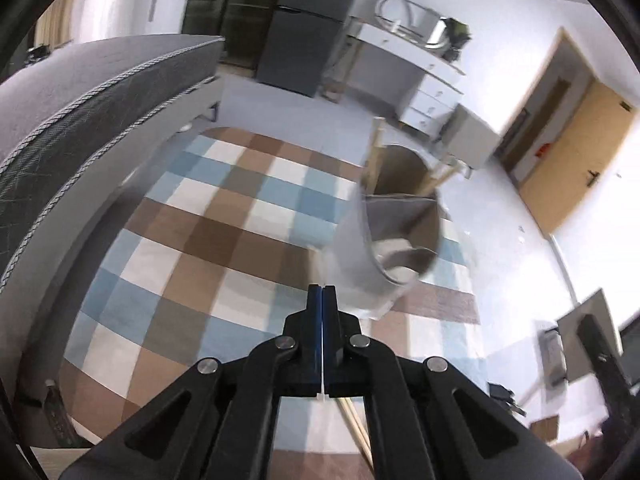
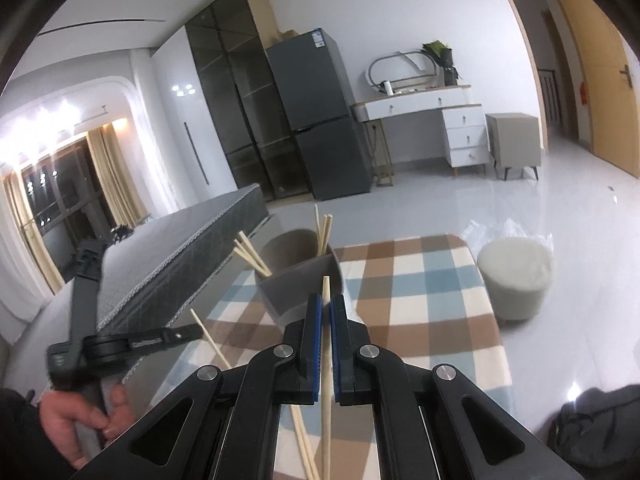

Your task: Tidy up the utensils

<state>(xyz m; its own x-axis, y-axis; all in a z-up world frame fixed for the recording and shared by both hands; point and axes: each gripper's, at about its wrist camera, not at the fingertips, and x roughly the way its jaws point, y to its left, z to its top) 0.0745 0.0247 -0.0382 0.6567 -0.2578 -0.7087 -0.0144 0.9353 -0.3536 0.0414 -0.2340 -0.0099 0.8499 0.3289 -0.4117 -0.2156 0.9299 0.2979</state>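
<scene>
A grey divided utensil holder [image 2: 298, 276] stands on a glass table, with several wooden chopsticks [image 2: 252, 254] leaning in its far compartments. My right gripper [image 2: 326, 308] is shut on one wooden chopstick [image 2: 326, 360], held just in front of the holder's near compartment. More loose chopsticks [image 2: 212, 340] lie on the glass. In the left wrist view the holder [image 1: 394, 232] is blurred, ahead and to the right. My left gripper [image 1: 322, 294] is shut and empty; it also shows at left in the right wrist view [image 2: 192, 332].
A plaid rug [image 1: 224, 216] lies under the glass table. A grey bed [image 2: 180, 248] is at the left, a round stool [image 2: 516, 276] at the right. A fridge [image 2: 320, 120] and white desk [image 2: 432, 108] stand at the back wall.
</scene>
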